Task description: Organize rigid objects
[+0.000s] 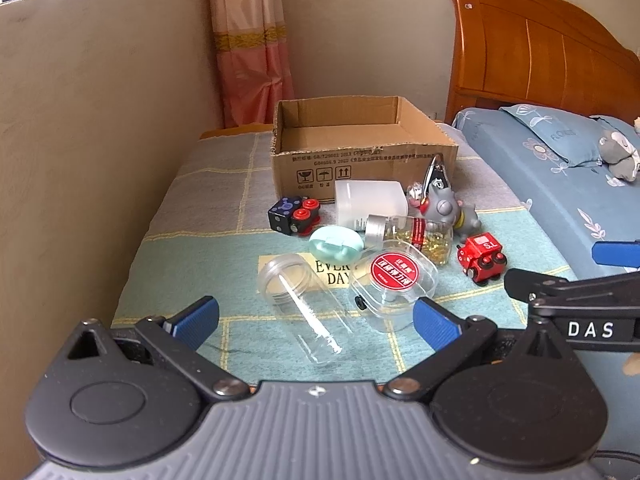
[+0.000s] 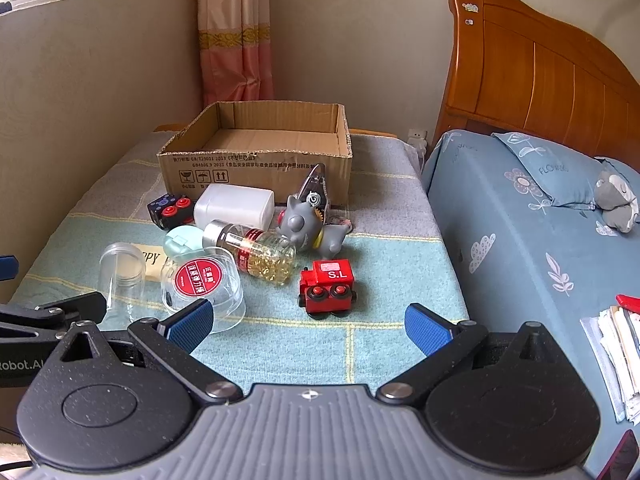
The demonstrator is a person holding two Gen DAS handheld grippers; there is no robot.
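Observation:
Several small objects lie on a checked cloth in front of an empty cardboard box (image 1: 360,152) (image 2: 256,148): a clear tube (image 1: 304,304) (image 2: 120,276), a clear round case with a red label (image 1: 394,280) (image 2: 202,284), a capsule bottle (image 1: 416,236) (image 2: 260,252), a mint case (image 1: 336,246) (image 2: 182,242), a white container (image 1: 370,202) (image 2: 236,204), a black cube with red buttons (image 1: 294,214) (image 2: 170,208), a grey figurine (image 1: 448,208) (image 2: 308,224), a red toy train (image 1: 482,258) (image 2: 328,288). My left gripper (image 1: 316,322) is open just before the tube. My right gripper (image 2: 308,326) is open just before the train.
A wall runs along the left of the table. A bed with a blue cover (image 2: 540,240) and a wooden headboard (image 1: 540,60) stands to the right. A curtain (image 1: 252,48) hangs behind the box. Papers (image 2: 616,356) lie on the bed at the right.

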